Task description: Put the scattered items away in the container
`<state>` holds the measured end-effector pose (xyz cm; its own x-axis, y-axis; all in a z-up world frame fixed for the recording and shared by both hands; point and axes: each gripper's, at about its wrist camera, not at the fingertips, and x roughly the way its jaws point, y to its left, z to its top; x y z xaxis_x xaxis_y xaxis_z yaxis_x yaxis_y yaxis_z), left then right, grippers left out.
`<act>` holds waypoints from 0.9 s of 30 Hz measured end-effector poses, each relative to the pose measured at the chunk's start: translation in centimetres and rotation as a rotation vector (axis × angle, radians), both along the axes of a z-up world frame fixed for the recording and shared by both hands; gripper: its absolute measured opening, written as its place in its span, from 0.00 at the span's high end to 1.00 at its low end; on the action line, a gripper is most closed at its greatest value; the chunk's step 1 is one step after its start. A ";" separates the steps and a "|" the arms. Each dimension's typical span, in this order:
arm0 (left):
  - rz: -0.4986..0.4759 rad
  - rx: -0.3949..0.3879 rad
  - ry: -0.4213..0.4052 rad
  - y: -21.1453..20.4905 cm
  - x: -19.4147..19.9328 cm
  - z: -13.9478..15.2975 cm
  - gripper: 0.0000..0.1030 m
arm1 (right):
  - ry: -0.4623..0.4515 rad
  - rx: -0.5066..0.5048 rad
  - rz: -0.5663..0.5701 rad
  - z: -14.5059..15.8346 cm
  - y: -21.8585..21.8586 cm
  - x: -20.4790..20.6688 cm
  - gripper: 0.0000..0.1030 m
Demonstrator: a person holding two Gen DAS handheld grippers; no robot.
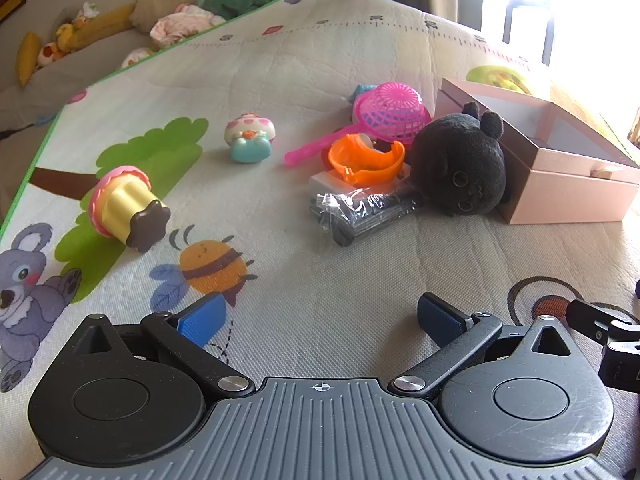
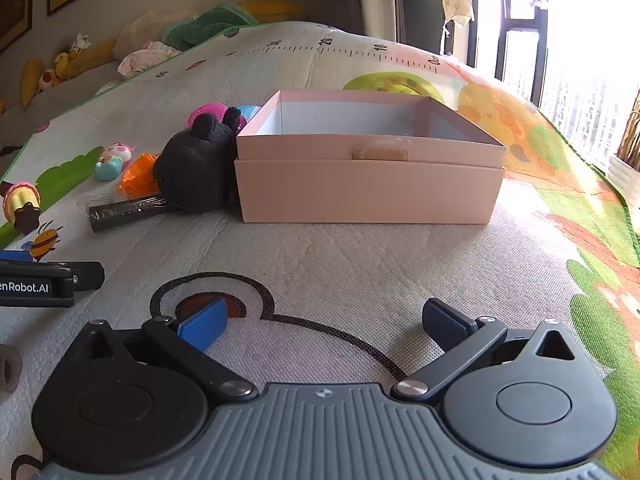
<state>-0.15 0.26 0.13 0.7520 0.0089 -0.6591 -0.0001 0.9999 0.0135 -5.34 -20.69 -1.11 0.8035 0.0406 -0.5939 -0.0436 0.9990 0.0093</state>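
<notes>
Pink box (image 2: 368,190) sits open on play mat (image 2: 340,252), black plush (image 1: 460,164) against its side; left gripper (image 1: 320,320), right gripper (image 2: 324,320) both spread wide, empty.

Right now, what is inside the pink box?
Nothing visible: the pink box shows only bare white inner walls in the right wrist view. Its floor is hidden behind the near wall, so something low and flat inside cannot be ruled out.
</notes>
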 end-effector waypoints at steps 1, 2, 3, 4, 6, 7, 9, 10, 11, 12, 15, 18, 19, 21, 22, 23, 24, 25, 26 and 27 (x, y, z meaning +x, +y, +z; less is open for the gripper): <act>0.000 0.000 0.000 0.0 0.0 0.0 0.00 | 0.002 -0.001 -0.004 0.0 0.1 0.0 0.00; 0.000 0.000 0.001 0.0 0.0 0.0 0.00 | 0.002 -0.001 -0.007 0.0 0.1 0.0 0.00; -0.001 0.001 0.001 -0.1 0.0 -0.1 0.00 | 0.005 -0.002 -0.008 0.0 0.1 0.1 0.00; 0.000 0.000 0.002 0.0 0.0 -0.1 0.00 | 0.011 -0.003 -0.009 0.1 0.1 0.2 0.00; 0.006 0.011 0.004 -0.3 0.1 -0.1 0.00 | 0.031 0.001 -0.011 0.2 0.0 0.5 0.00; 0.009 0.013 0.005 -0.4 0.1 -0.1 0.00 | 0.052 0.004 -0.014 0.5 0.0 0.8 0.00; 0.015 0.021 0.007 -0.8 0.2 0.0 0.00 | 0.100 0.018 -0.032 1.0 -0.1 1.5 0.00; 0.009 0.030 0.006 -0.9 0.4 0.0 0.00 | 0.119 0.021 -0.042 1.2 -0.1 1.8 0.00; 0.005 0.030 0.008 -1.0 0.5 0.0 0.00 | 0.131 0.017 -0.044 1.3 0.0 2.1 0.00; 0.004 0.022 0.010 -0.9 0.7 0.0 0.00 | 0.134 0.003 -0.034 1.3 0.2 2.4 0.00; 0.000 0.011 0.011 -0.7 0.8 0.0 0.00 | 0.109 -0.007 -0.003 1.0 0.4 2.6 0.00; -0.001 0.007 0.009 -0.7 0.8 0.0 0.00 | 0.077 -0.006 0.018 0.8 0.2 2.3 0.00; -0.001 0.010 0.009 -0.7 0.8 -0.1 0.00 | 0.073 -0.002 0.018 0.8 0.2 2.2 0.00; -0.001 0.008 0.008 -0.6 0.8 -0.1 0.00 | 0.074 -0.005 0.021 0.8 0.2 2.3 0.00; -0.002 0.007 0.008 -0.6 0.8 -0.1 0.00 | 0.072 -0.004 0.022 0.8 0.2 2.3 0.00; -0.002 0.008 0.008 -0.6 0.8 -0.1 0.00 | 0.069 -0.003 0.023 0.8 0.2 2.3 0.00; -0.001 0.009 0.008 -0.7 0.8 -0.1 0.00 | 0.067 -0.001 0.024 0.8 0.1 2.3 0.00; -0.001 0.008 0.008 -0.6 0.8 -0.1 0.00 | 0.065 0.001 0.026 0.7 0.1 2.3 0.00; -0.002 0.007 0.008 -0.6 0.8 -0.1 0.00 | 0.064 0.001 0.028 0.7 0.1 2.2 0.00; -0.002 0.008 0.008 -0.7 0.8 -0.1 0.00 | 0.064 0.001 0.029 0.7 0.1 2.2 0.00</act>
<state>0.62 -0.42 0.03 0.7465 0.0131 -0.6652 0.0018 0.9998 0.0216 -3.10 -20.59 -0.36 0.7622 0.0638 -0.6442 -0.0718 0.9973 0.0138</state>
